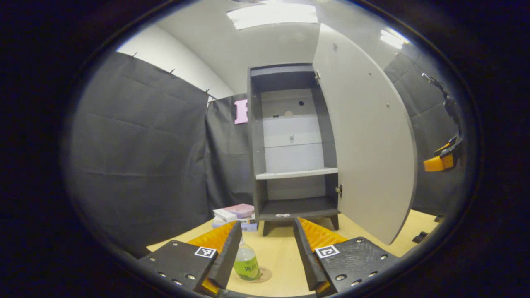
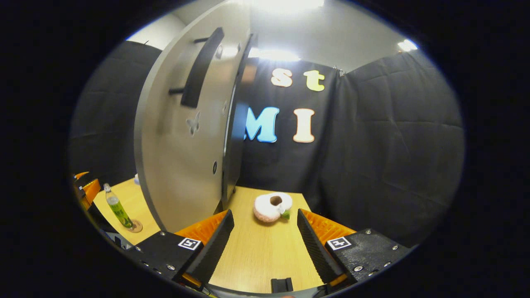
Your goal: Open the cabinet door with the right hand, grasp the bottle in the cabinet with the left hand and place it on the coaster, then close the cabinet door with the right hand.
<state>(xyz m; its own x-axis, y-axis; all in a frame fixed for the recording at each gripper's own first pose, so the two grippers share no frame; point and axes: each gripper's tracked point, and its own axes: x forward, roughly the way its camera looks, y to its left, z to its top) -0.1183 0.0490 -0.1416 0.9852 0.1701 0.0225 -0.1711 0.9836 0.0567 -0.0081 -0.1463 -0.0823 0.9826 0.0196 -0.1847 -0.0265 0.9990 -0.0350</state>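
The left tongs [image 1: 267, 248] stand wide apart with nothing between the ridged inner faces of the fingers [image 1: 230, 248]; each finger carries a flat plate with screws and a small square marker. Just beyond the left finger and partly hidden by it stands the bottle [image 1: 246, 261] — clear plastic, slim, upright, with a green label round its lower half. It sits on the coaster [image 1: 262, 274], a thin round disc lying on the pale wood-grain surface [image 1: 285, 256] near its front edge. In the right gripper view the bottle [image 2: 117, 208] and coaster [image 2: 136, 226] appear toward the left edge of the surface.

Farther back stands the cabinet [image 1: 294, 145], a tall dark-framed box on short legs with a light back panel and one pale shelf [image 1: 296, 174] across it. Its compartments hold no bottle. The cabinet door [image 1: 368, 136] — a smooth flat grey panel — hangs open to the right on its hinges. A small stack of books [image 1: 236, 216] lies on the surface just left of the cabinet's foot.

The right tongs [image 2: 265, 244] are likewise spread wide and grip nothing. Ahead of them on the surface lies a soft, fuzzy ring-shaped toy [image 2: 271, 206]. To their left the door's outer face [image 2: 186, 136] shows a long dark bar handle [image 2: 199, 68] standing off on two posts.
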